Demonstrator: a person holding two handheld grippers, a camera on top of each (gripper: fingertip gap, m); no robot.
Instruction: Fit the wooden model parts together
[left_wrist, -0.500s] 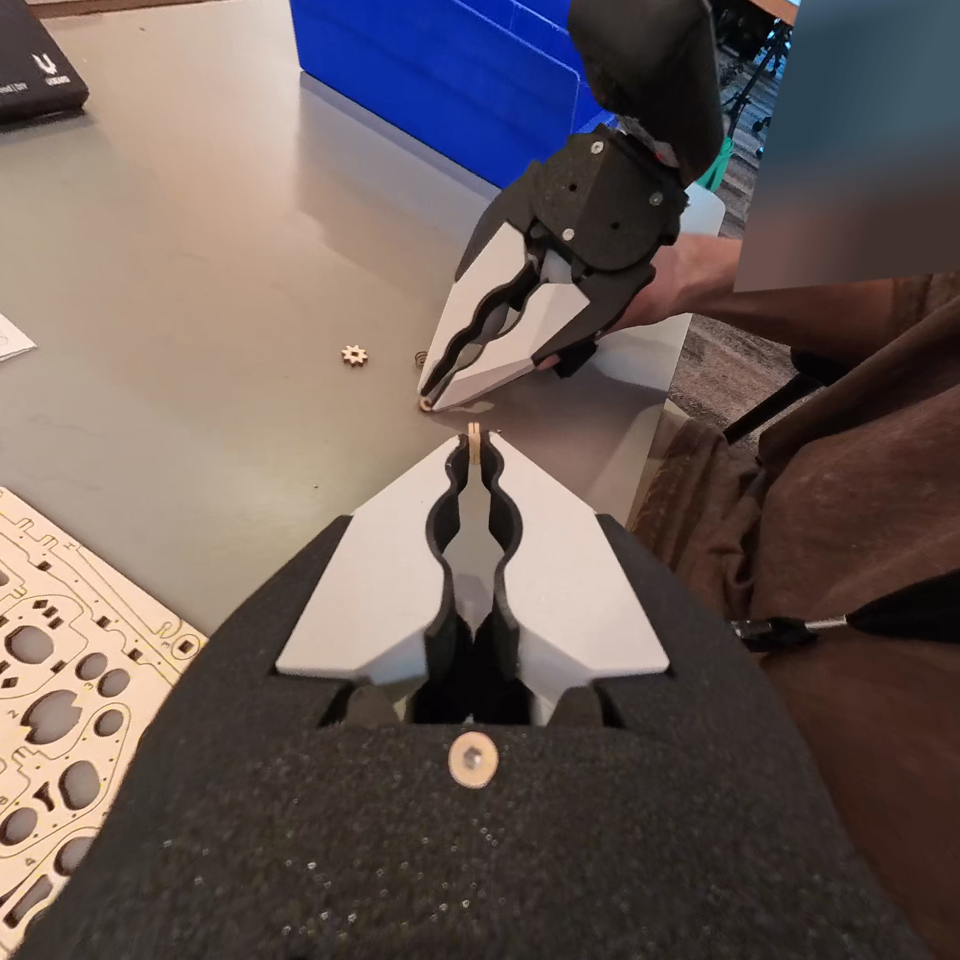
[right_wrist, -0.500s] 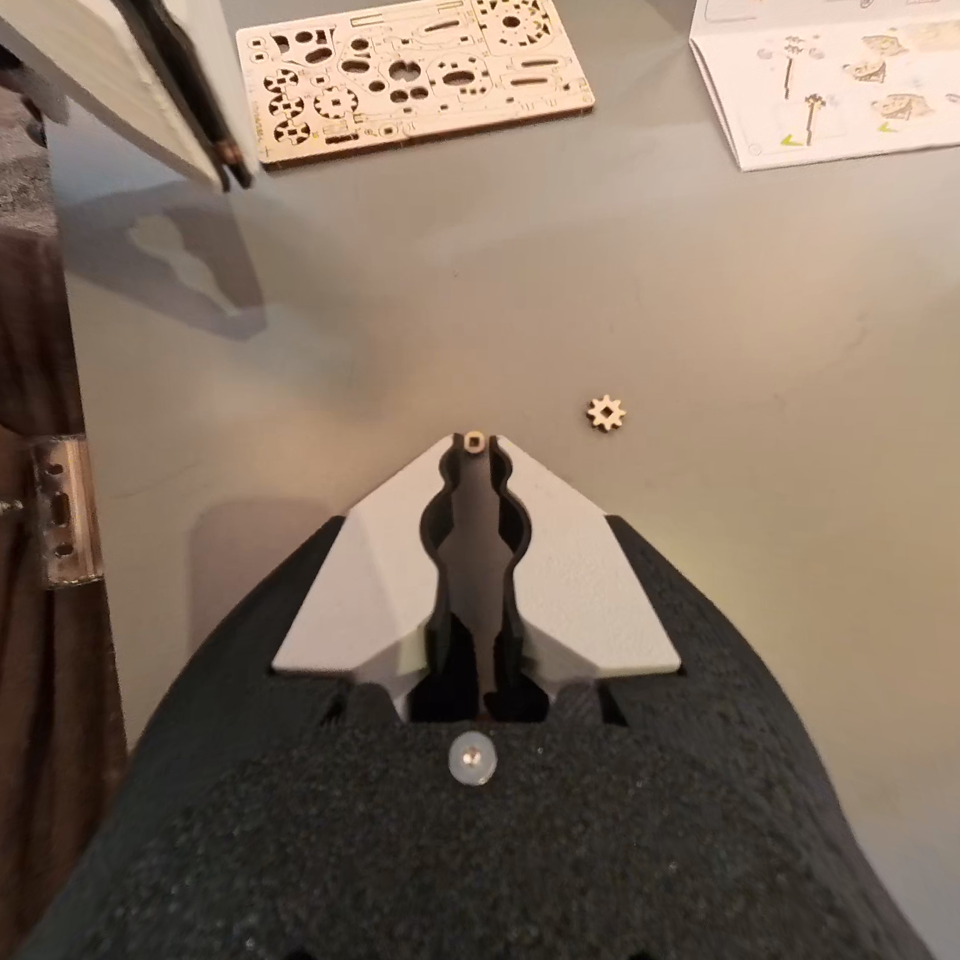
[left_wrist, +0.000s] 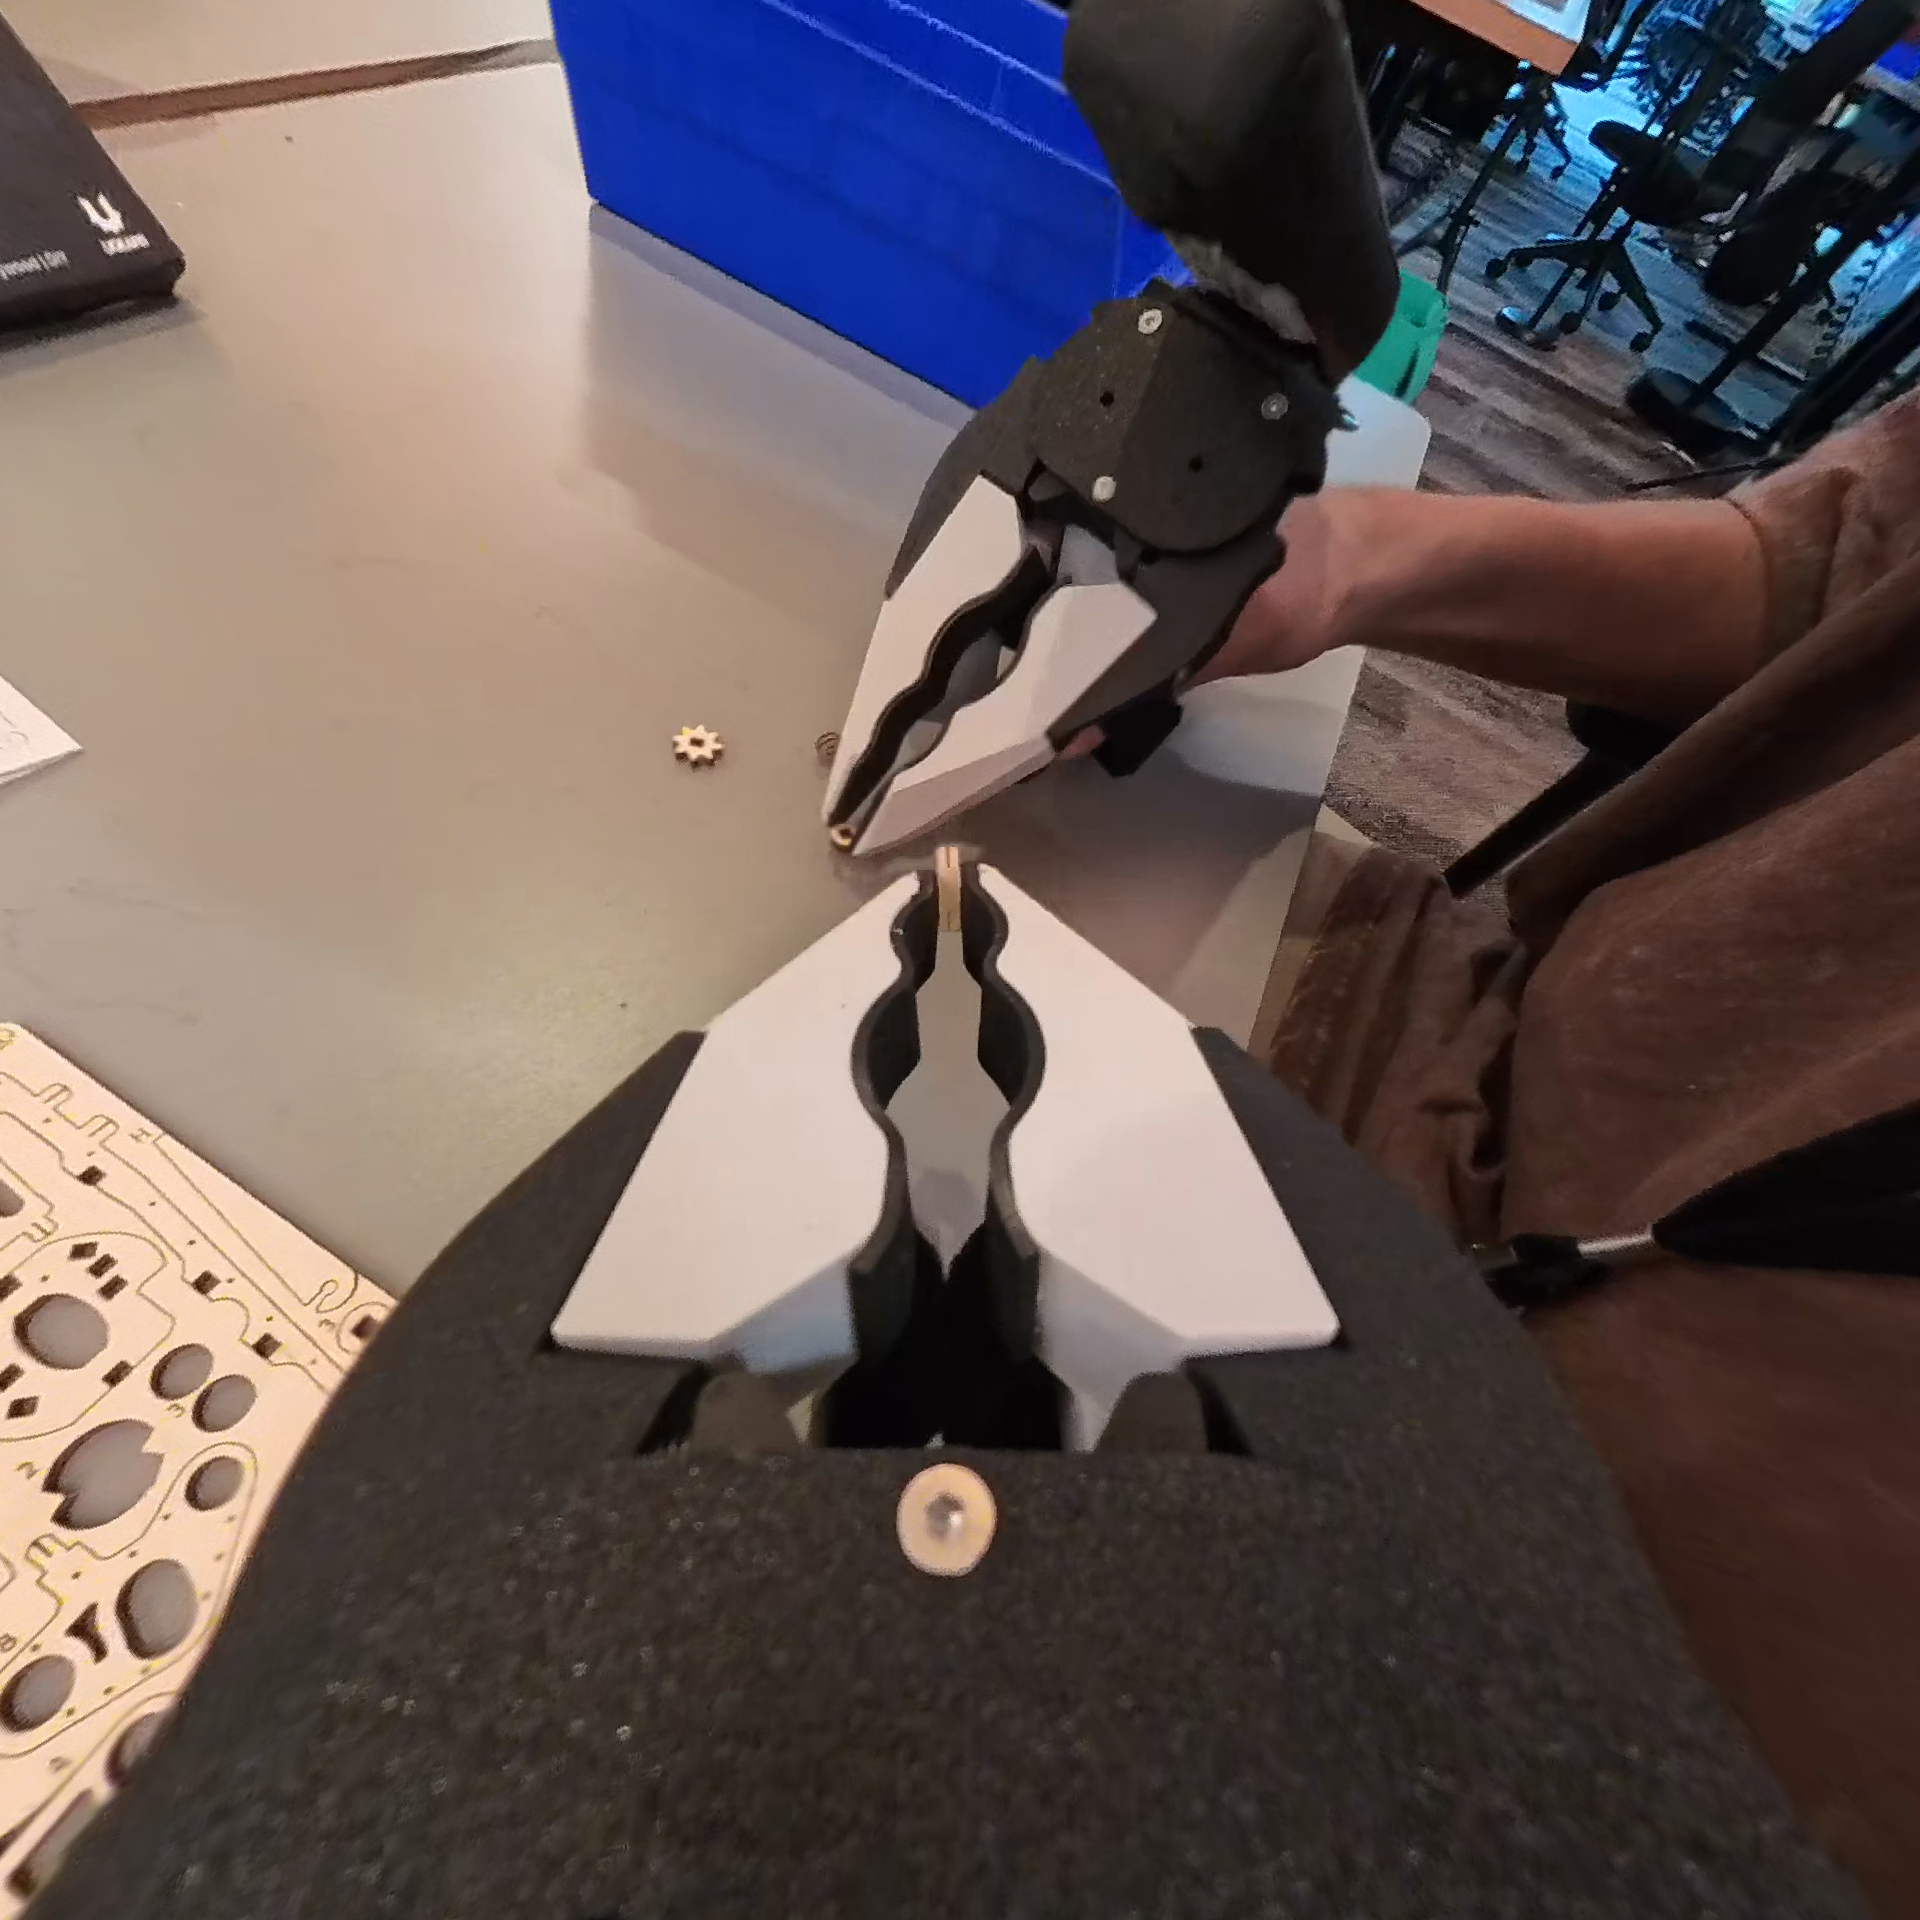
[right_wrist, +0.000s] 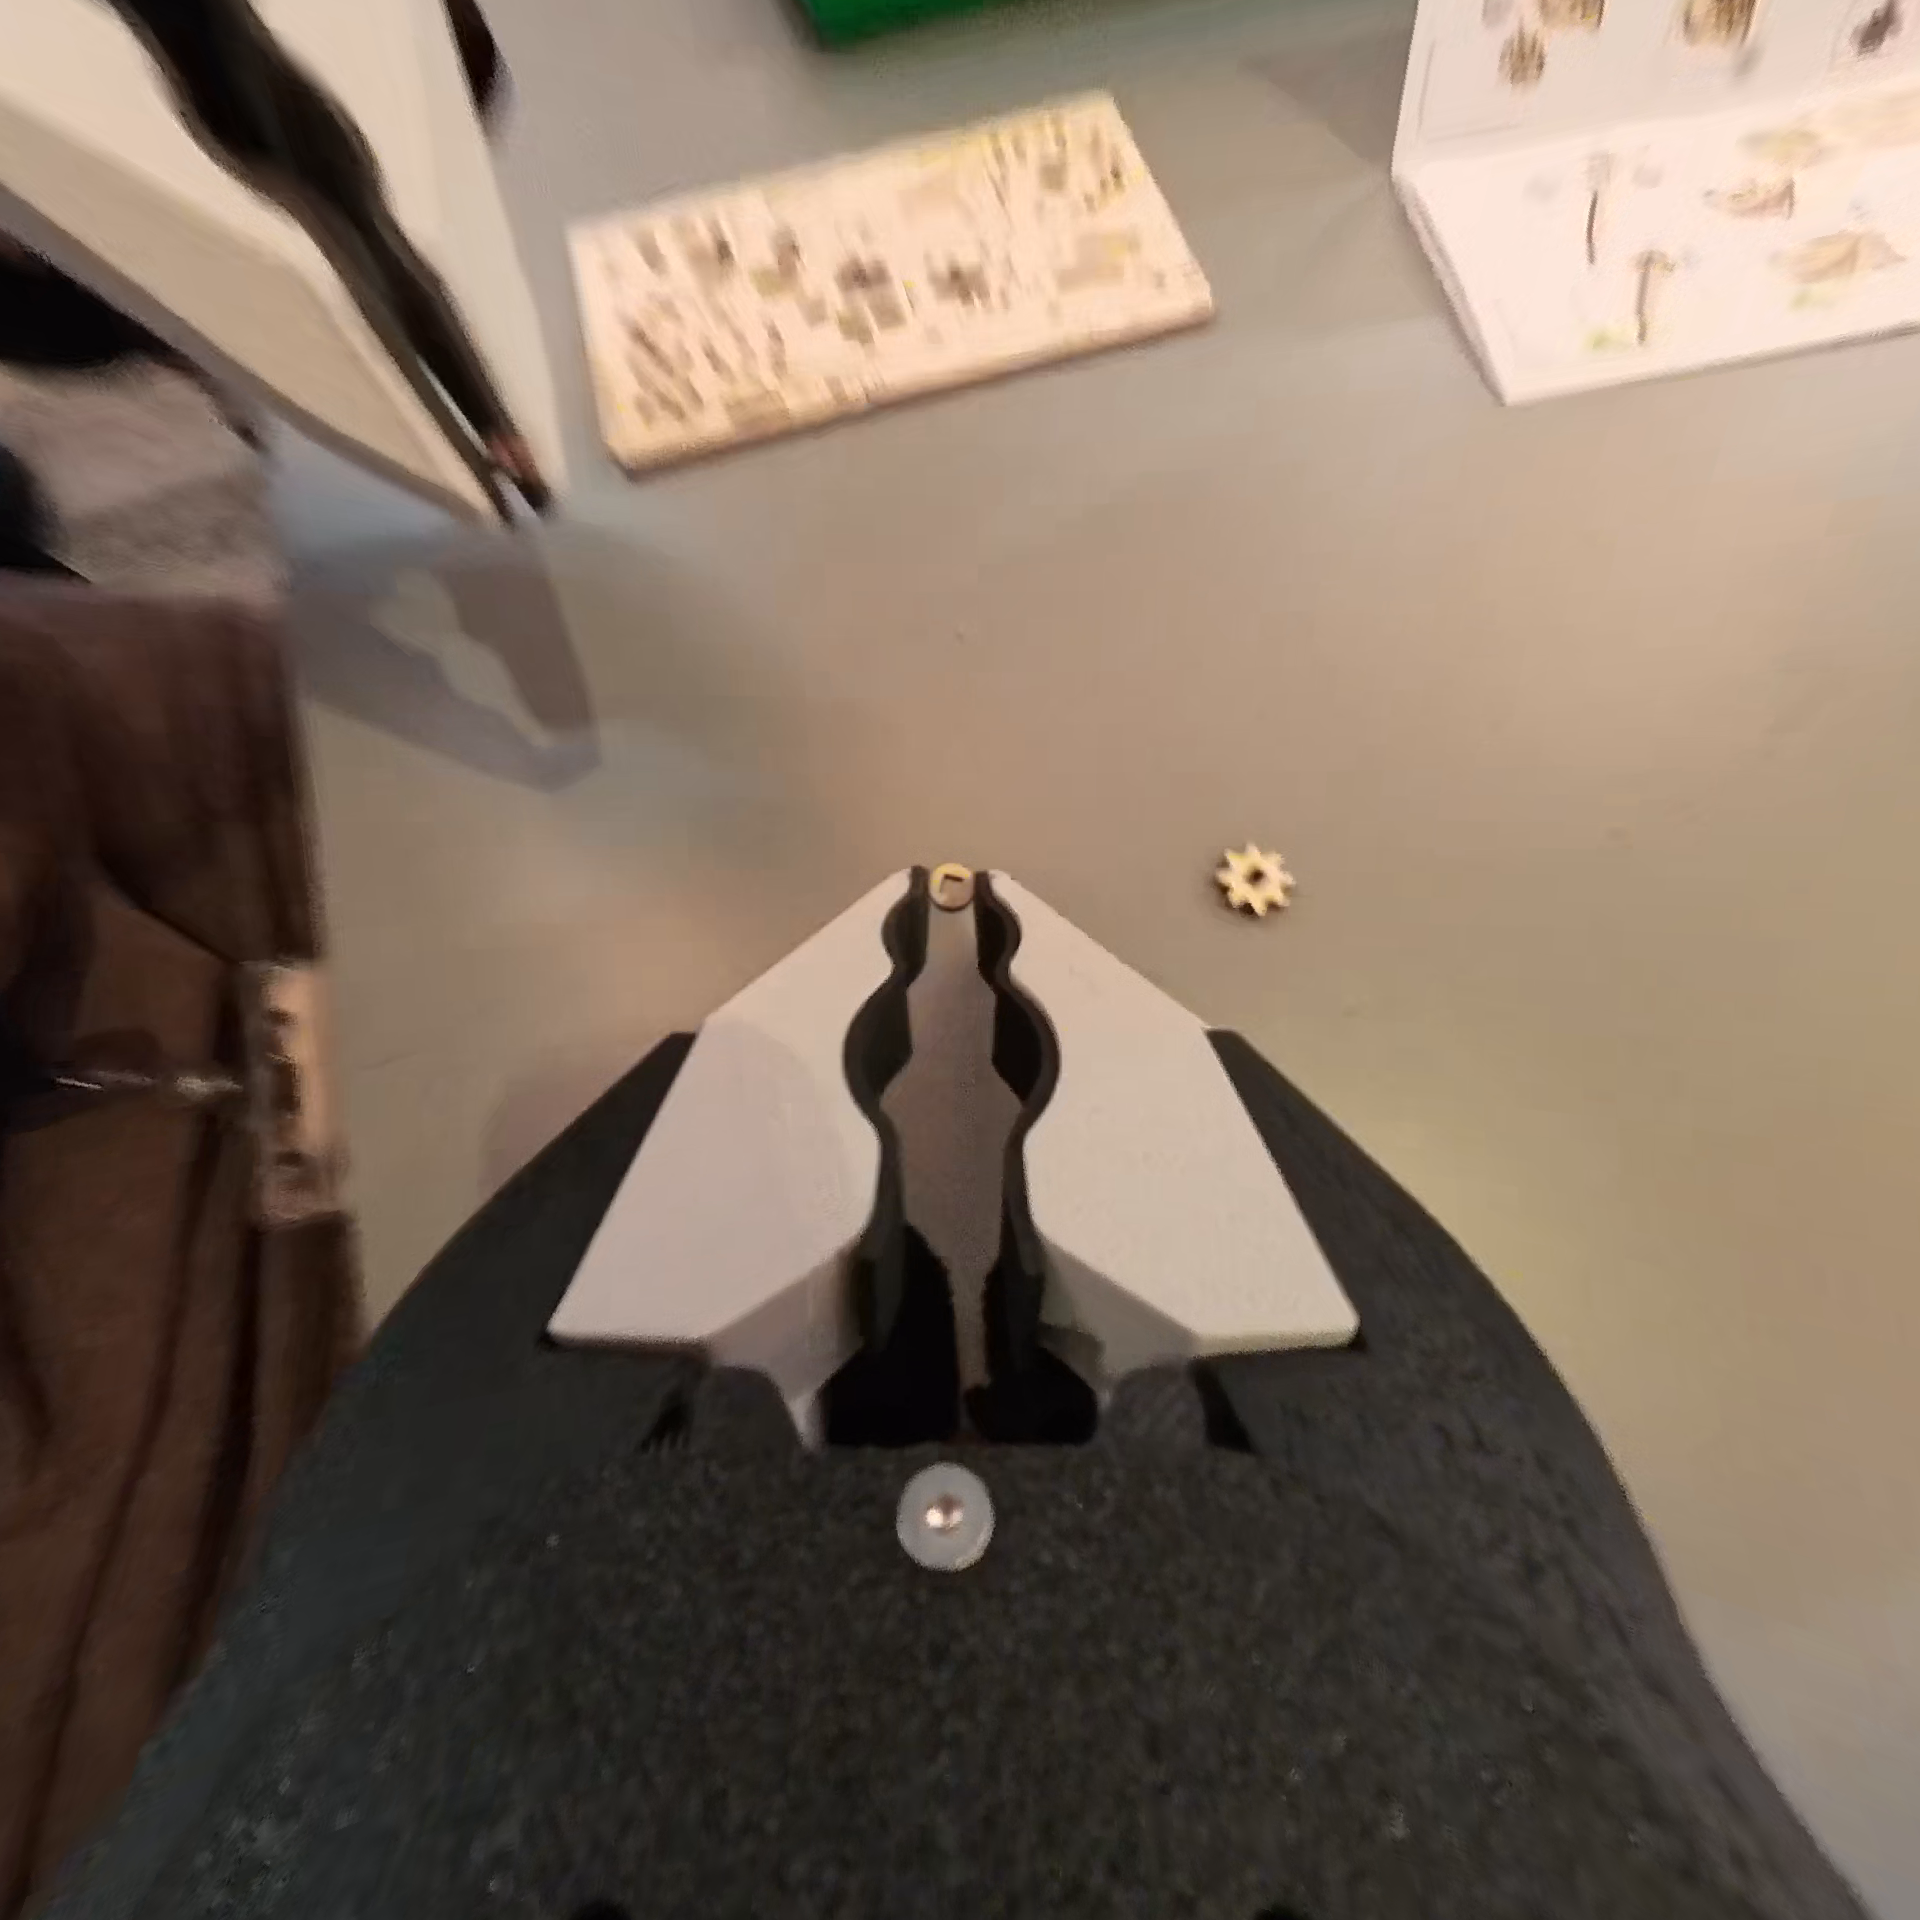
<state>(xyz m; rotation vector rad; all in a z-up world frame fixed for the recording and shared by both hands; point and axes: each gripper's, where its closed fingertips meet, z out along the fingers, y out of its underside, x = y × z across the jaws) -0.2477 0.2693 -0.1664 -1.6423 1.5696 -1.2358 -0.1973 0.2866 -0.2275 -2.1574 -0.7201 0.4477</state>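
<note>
My left gripper (left_wrist: 947, 881) is shut on a thin flat wooden piece (left_wrist: 947, 883) that stands edge-on between its tips, just above the grey table. My right gripper (right_wrist: 950, 885) is shut on a small round wooden washer (right_wrist: 950, 889) with a square hole; it shows in the left wrist view (left_wrist: 847, 836) with its tips low at the table, a short way left of the left gripper's tips. A small wooden gear (left_wrist: 697, 746) lies loose on the table, also in the right wrist view (right_wrist: 1254, 879). The left gripper (right_wrist: 509, 468) shows blurred at upper left there.
A laser-cut wooden parts sheet (left_wrist: 114, 1382) lies at lower left, also in the right wrist view (right_wrist: 883, 270). A blue bin (left_wrist: 831, 156) stands at the back. A black pouch (left_wrist: 62, 218), an instruction booklet (right_wrist: 1683, 208) and a small metal spring (left_wrist: 826, 744) are on the table. The table edge (left_wrist: 1309, 935) and the person's brown clothing are on the right. The gap from one gripper's tips to the other's is roughly 9 cm. To the small wooden gear (left_wrist: 697, 746): right tips about 6 cm, left tips about 15 cm. It is also in sight in the right wrist view (right_wrist: 1255, 886).
The right gripper has tilted a little and its view has shifted and blurred. The two grippers' tips remain close together, each holding its piece.
</note>
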